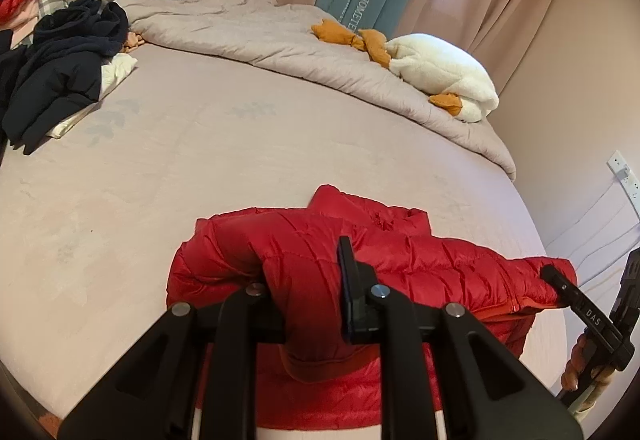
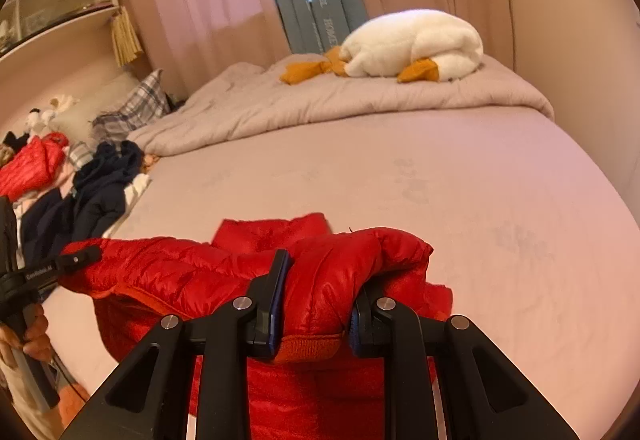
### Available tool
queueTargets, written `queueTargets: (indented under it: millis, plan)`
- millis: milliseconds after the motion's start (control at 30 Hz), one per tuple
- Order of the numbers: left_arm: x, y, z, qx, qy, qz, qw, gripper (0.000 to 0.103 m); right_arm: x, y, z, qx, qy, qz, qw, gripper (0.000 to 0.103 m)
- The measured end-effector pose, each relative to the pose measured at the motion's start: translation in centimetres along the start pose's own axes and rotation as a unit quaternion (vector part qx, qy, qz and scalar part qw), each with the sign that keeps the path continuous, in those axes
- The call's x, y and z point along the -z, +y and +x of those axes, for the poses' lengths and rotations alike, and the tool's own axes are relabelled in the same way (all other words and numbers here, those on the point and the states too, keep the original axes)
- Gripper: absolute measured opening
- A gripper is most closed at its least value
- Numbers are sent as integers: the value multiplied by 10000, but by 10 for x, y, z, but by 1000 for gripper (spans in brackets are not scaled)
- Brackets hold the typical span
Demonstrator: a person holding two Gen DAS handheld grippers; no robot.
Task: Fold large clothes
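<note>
The left hand-held gripper (image 1: 308, 272) points downward over the near edge of the bed (image 1: 200, 144), and its fingers are clamped on a thick fold of the red puffer jacket (image 1: 400, 256). The right hand-held gripper (image 2: 320, 280) is also tilted down, just beside it, and it pinches the other end of the same jacket. The jacket hangs partly over the bed edge, between the two grippers. A hand (image 2: 24, 336) holds the left handle.
</note>
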State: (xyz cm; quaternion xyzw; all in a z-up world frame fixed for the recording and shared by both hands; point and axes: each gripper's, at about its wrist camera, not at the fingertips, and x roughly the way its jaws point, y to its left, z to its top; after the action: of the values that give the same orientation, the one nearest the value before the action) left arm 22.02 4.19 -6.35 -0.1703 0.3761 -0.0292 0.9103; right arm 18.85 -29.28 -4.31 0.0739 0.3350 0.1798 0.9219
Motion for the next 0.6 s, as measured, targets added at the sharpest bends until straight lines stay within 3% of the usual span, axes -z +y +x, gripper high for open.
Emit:
queueTargets:
  millis: [600]
  plan:
    - [-9,-7,57,-383,181,288,9987,26,1,-28,38,-14,443,590,9973,26]
